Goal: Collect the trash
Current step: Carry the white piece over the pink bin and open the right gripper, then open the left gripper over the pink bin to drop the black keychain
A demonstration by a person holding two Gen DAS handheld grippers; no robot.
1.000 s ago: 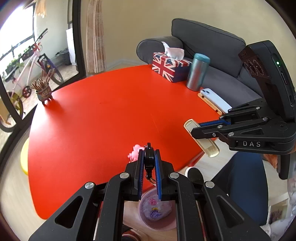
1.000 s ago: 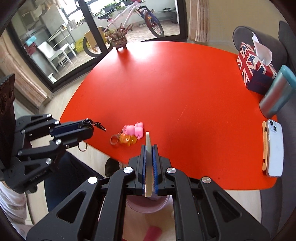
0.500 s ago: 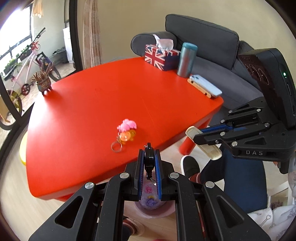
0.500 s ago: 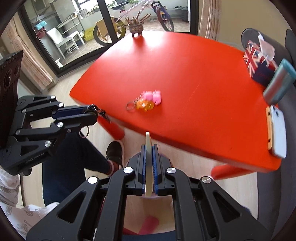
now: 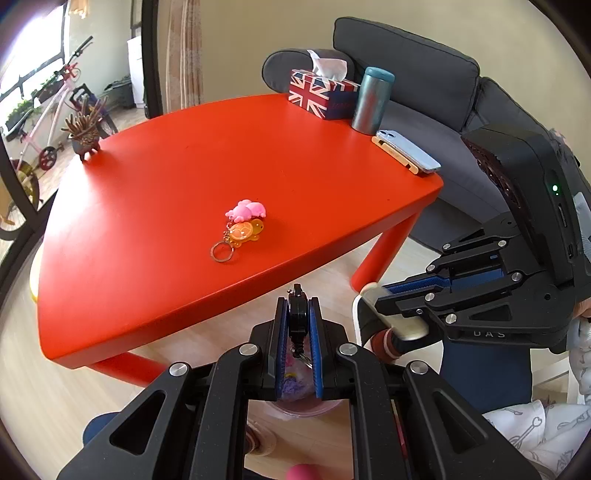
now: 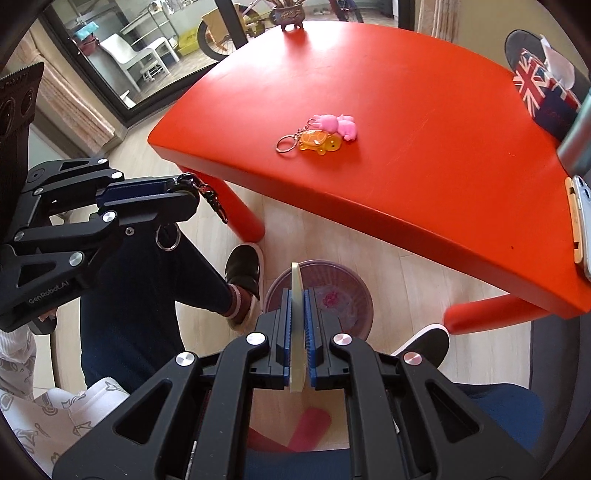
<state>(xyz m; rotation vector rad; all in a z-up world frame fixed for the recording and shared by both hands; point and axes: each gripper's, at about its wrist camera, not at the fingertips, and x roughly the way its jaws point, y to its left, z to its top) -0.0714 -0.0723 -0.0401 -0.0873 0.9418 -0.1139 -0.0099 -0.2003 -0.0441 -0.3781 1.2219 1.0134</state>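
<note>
Pale wooden plank floor under glossy red rounded table; dark grey fabric sofa against cream wall; daylight through black-framed glass door.

Open floor around the bin below, red worktop edge and leg just beyond.

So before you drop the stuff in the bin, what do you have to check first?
1. Left gripper grips the black key clip: ok.
2. Right gripper grips the pale flat strip: ok.
3. Pink bin lies under the strip: ok.
4. Key clip right above the bin: cannot tell.
5. Shoe stays out of the bin: ok.
6. Table emptied of trash: not ok, keychain charms remain.
</note>
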